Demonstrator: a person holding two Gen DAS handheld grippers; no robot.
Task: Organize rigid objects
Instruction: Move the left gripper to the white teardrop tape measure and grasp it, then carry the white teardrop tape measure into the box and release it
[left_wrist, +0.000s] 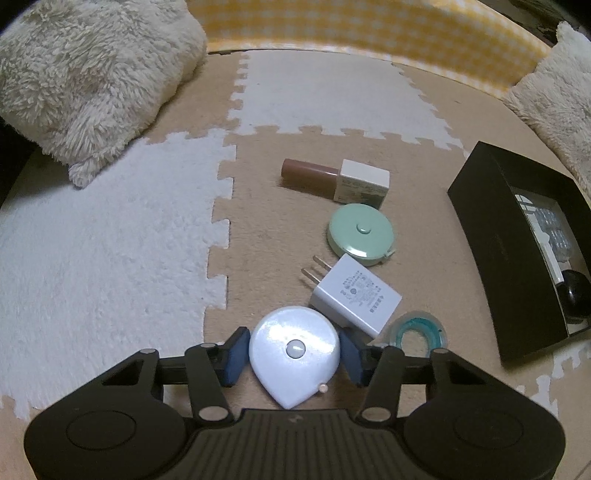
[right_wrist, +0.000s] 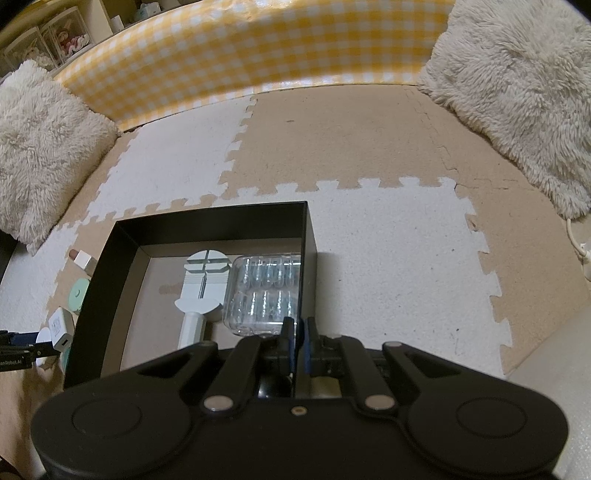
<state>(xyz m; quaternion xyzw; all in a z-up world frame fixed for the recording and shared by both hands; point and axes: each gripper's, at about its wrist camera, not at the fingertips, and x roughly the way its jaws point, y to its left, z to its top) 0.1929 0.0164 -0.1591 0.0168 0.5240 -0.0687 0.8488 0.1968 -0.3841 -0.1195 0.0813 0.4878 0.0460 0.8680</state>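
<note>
The left gripper (left_wrist: 294, 350) has its jaws set on either side of a white teardrop-shaped tape measure (left_wrist: 293, 354) lying on the foam floor mat (left_wrist: 110, 229), the blue pads pressing its flanks. Just beyond the jaws lies a white charger (left_wrist: 356, 295), then a green tape measure (left_wrist: 360, 229) and a lipstick (left_wrist: 334, 179) farther ahead; a teal tape roll (left_wrist: 417, 332) sits just right of them. The right gripper (right_wrist: 297, 341) hangs clenched and empty over the near end of the black box (right_wrist: 207, 221), with a clear plastic case (right_wrist: 266, 291) just ahead of its jaws.
</note>
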